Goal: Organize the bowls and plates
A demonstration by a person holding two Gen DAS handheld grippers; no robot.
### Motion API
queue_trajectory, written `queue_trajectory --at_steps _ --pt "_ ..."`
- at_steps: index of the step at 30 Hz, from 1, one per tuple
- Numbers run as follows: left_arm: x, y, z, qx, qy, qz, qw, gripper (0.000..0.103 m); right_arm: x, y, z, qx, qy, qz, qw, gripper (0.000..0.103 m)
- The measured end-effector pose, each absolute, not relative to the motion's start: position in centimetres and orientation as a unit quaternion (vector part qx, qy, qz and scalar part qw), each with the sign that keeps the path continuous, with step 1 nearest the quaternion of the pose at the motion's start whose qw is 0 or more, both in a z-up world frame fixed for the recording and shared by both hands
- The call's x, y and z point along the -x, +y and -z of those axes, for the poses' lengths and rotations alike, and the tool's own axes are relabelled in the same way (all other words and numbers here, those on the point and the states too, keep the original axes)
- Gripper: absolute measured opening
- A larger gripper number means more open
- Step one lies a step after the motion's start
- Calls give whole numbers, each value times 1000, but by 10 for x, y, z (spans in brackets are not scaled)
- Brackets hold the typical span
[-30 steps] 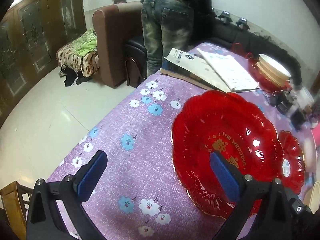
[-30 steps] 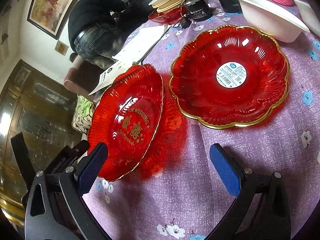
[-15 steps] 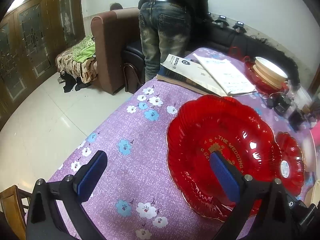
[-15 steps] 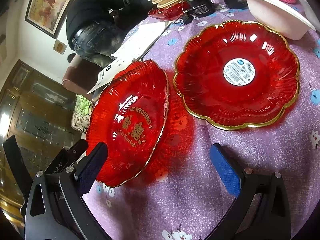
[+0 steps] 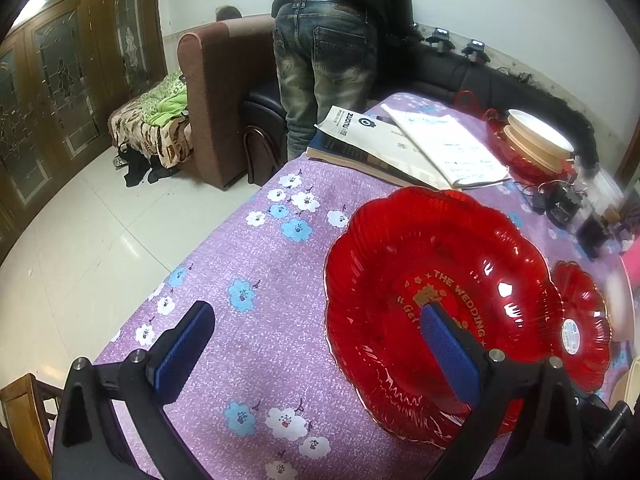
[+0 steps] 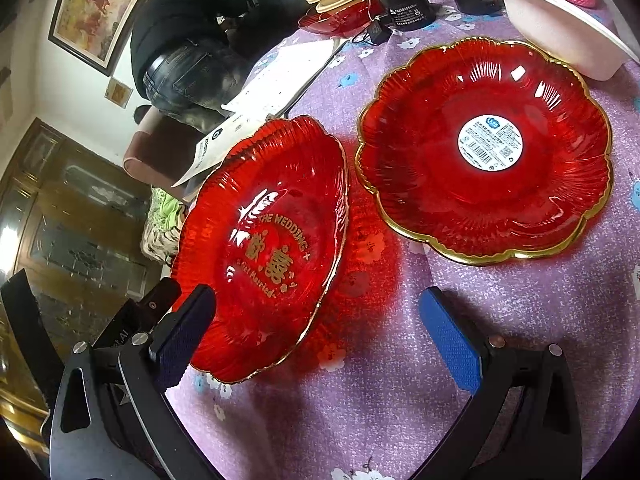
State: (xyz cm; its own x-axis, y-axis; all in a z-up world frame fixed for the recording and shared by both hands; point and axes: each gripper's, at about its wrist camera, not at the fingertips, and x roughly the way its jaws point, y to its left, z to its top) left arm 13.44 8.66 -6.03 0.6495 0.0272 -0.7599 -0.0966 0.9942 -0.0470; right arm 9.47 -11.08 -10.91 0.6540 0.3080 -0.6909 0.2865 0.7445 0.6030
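Observation:
A red plate with gold "THE WEDDING" lettering (image 5: pixel 440 272) (image 6: pixel 272 216) stands tilted on the purple flowered tablecloth (image 5: pixel 260 300), throwing a red shadow beside it. My left gripper (image 5: pixel 314 316) is open wide. Its right finger (image 5: pixel 448 356) reaches over the plate's near rim, while the left finger hangs above bare cloth. A second red scalloped plate with a gold rim and a white label (image 6: pixel 484 148) (image 5: pixel 580 320) lies flat just to the right. My right gripper (image 6: pixel 316 300) is open above the cloth in front of both plates, holding nothing.
A white bowl (image 6: pixel 560 28) sits behind the labelled plate. Pale plates are stacked in a red dish (image 5: pixel 536 140) at the far end, near black adapters (image 6: pixel 408 8). Papers (image 5: pixel 420 148) lie on the table. A person (image 5: pixel 332 60) bends over the sofa. The table edge runs along the left.
The left gripper has drifted slightly, so the wedding plate sits a bit further left in its view. The right gripper has edged closer to both plates. Both stayed open.

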Motion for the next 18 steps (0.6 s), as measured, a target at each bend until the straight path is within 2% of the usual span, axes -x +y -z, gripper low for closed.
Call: queue_trajectory --at_steps 6,7,8,9,10,11,12,14,16,18 --pt "-139 84 66 40 425 -28 904 102 -99 -110 113 -362 419 -4 833 101" --pt "-142 83 70 40 434 -25 900 102 -100 -109 113 -360 417 -1 834 95" --pt "-147 81 77 35 451 -26 891 102 -101 -109 113 -359 417 2 835 83" --pt "-150 80 81 31 460 -26 887 98 -103 -109 114 -360 418 2 834 72" --pt "-152 79 86 30 467 -23 883 94 -106 -109 117 -365 423 -4 830 52" --pt "-154 79 92 29 479 -20 877 84 -108 -109 120 -372 432 -12 822 45" --pt "-155 79 95 30 487 -17 873 69 -110 -108 121 -371 433 -12 821 43" --pt "-157 81 101 43 501 -7 864 54 -111 -108 122 -368 435 -14 822 27" --pt "-155 80 99 42 493 -6 869 45 -112 -107 125 -367 441 -18 819 25" --pt "-154 81 98 53 493 11 868 30 -113 -104 125 -354 439 -17 826 24"
